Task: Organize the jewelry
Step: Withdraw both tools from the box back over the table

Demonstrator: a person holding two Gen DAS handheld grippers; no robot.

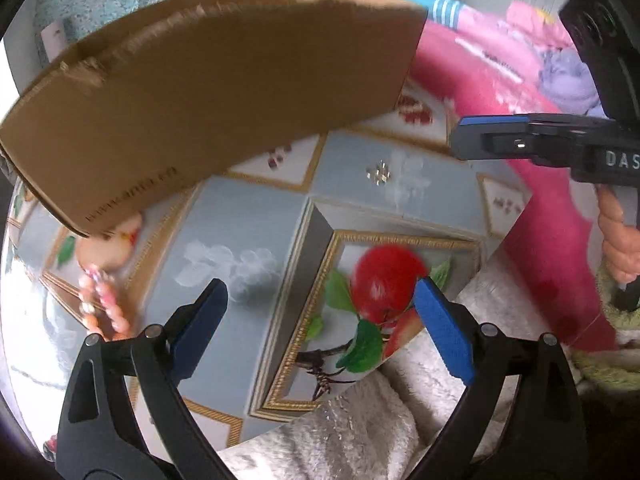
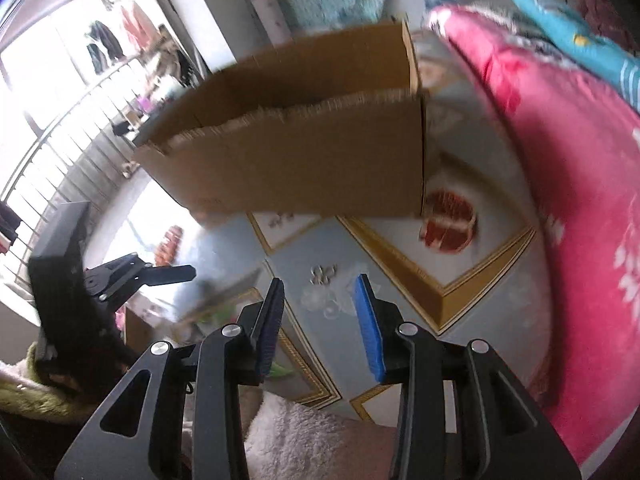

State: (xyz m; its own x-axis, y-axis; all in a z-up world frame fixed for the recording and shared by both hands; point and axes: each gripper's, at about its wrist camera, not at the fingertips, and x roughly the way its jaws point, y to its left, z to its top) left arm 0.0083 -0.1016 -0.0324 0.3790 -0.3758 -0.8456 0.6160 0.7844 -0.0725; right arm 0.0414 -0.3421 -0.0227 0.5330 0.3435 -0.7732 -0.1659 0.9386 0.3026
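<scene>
Right tool (image 2: pixel 318 312), half spread and empty, nears small silver jewelry pieces (image 2: pixel 323 274) on the fruit-print worktop (image 2: pixel 400 276); left tool (image 1: pixel 320 320) wide apart; centre, pinch gently, then brown cardboard box (image 2: pixel 304 160).

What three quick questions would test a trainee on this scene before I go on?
1. Fill in: the cardboard box has its top ____.
2. True or false: the left gripper holds the beaded bracelet.
3. The small silver piece lies: A in the box; B on the patterned tablecloth; C on top of the bracelet.
Key: 1 open; 2 false; 3 B.
</scene>
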